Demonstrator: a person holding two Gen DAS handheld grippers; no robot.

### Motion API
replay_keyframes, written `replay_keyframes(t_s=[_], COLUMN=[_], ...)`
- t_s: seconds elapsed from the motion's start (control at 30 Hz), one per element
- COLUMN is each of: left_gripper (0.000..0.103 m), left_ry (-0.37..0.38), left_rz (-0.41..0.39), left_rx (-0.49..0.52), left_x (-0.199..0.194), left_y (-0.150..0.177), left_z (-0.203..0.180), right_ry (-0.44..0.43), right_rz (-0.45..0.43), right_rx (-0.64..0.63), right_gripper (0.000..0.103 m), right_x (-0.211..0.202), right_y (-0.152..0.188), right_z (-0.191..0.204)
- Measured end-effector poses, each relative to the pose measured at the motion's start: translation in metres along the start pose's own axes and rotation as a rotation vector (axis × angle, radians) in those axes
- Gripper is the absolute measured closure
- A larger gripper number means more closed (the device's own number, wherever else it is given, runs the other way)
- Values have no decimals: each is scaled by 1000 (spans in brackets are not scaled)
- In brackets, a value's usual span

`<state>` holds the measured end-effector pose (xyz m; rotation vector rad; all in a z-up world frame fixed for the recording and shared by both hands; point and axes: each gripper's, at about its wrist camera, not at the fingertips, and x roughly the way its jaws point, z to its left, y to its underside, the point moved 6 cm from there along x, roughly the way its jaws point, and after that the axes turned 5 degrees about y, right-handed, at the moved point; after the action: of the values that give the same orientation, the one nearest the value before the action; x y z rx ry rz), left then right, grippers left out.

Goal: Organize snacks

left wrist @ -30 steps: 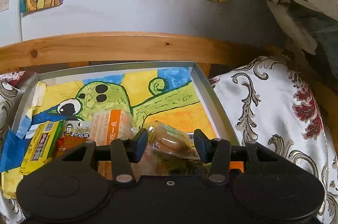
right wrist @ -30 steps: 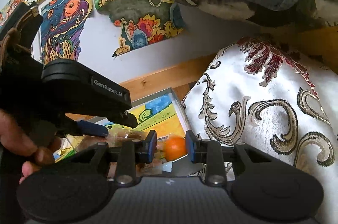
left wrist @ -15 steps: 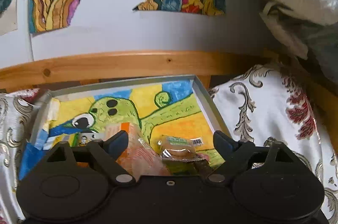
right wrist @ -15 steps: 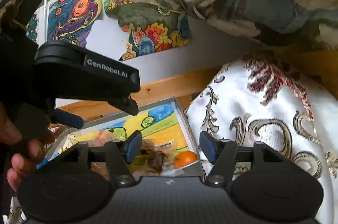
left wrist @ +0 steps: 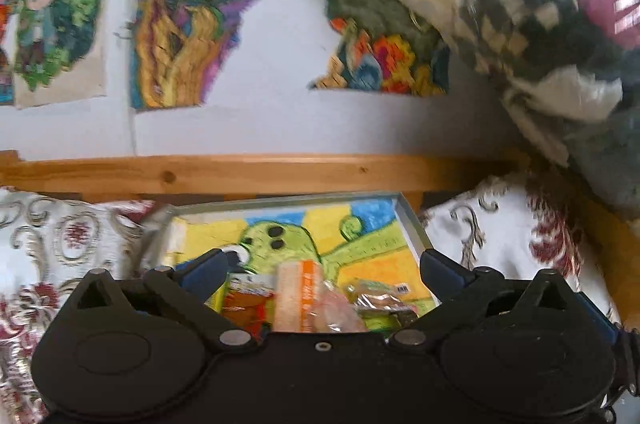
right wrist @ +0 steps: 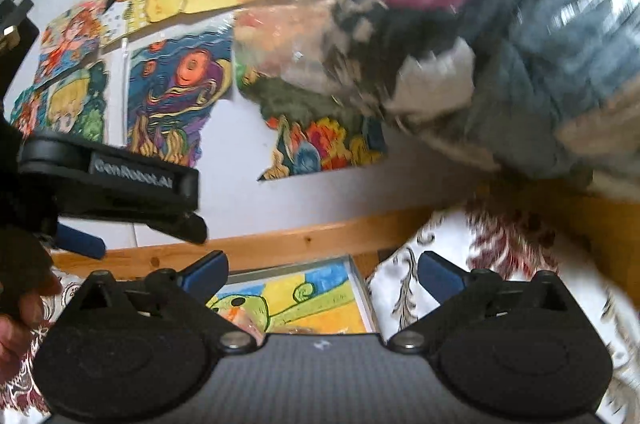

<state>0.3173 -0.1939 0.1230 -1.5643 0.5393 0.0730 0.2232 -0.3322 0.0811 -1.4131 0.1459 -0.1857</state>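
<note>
Here both my grippers hang with nothing between their fingers: my left gripper (left wrist: 322,274) has its jaws spread wide, and so does my right gripper (right wrist: 322,272). The snacks sit in the near part of the shallow tray (left wrist: 412,224), half hidden behind my left body: an orange-striped packet (left wrist: 298,298), a clear crinkled wrapper (left wrist: 378,298) beside it, and a red-orange packet (left wrist: 244,298) toward the left edge. Their labels are too blurred to read. The tray's near edge is cut off from sight. My left hand (right wrist: 20,288) shows at the frame's edge.
</note>
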Motion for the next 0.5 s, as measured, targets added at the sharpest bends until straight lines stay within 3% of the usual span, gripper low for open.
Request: replay_keyframes(t_s=[0.27, 0.5], left_gripper=[1, 1], left_ry=[-43, -60], left_rz=[-82, -82], left_rx=[-49, -98], left_x=[-59, -102], left_y=[-9, 11], left_z=[24, 46], right_ry=[-40, -47], right_rz=[-18, 12], right_rx=[-28, -64], right_gripper=[0, 0], right_x=[-37, -79], right_y=[-20, -25], right_z=[23, 37])
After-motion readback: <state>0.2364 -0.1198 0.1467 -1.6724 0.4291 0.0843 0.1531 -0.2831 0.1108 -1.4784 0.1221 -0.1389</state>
